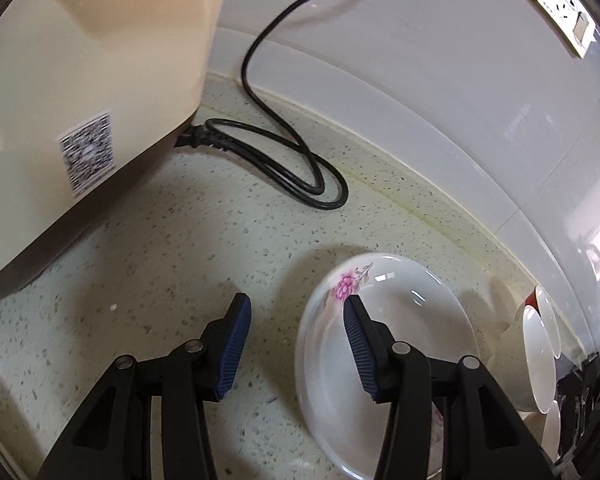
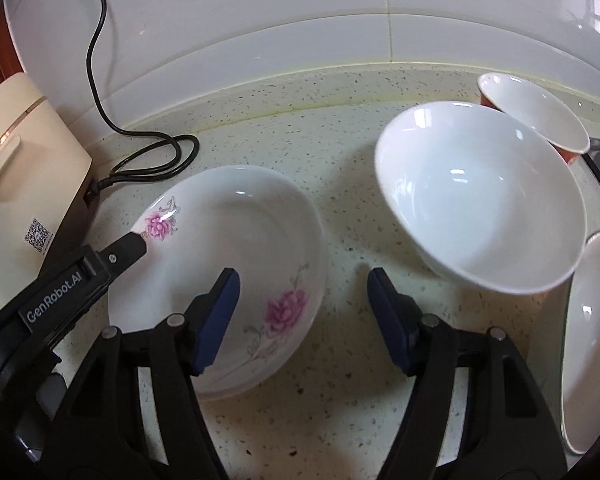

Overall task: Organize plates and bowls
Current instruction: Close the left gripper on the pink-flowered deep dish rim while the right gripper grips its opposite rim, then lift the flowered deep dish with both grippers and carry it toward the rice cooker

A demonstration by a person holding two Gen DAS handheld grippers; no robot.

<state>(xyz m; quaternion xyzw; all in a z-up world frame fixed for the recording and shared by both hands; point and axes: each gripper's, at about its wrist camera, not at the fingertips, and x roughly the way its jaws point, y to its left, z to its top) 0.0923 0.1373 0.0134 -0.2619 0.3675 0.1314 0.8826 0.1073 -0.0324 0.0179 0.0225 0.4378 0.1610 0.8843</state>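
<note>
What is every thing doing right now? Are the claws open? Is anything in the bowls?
Left claw: open, straddling the flowered plate's rim.
Right claw: open, gripping nothing.
Flowered plate: on the counter, empty.
Big white bowl: empty.
Red bowl: empty.
Cooker: lid shut, cord plugged in.

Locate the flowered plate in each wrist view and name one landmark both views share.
Left wrist view: the flowered plate lies at lower right, partly behind the left gripper's right finger.
Right wrist view: the same plate lies at centre left, its right edge between the fingers of the right gripper.
Shared landmark: the black power cord coiled on the countertop beyond the plate.
</note>
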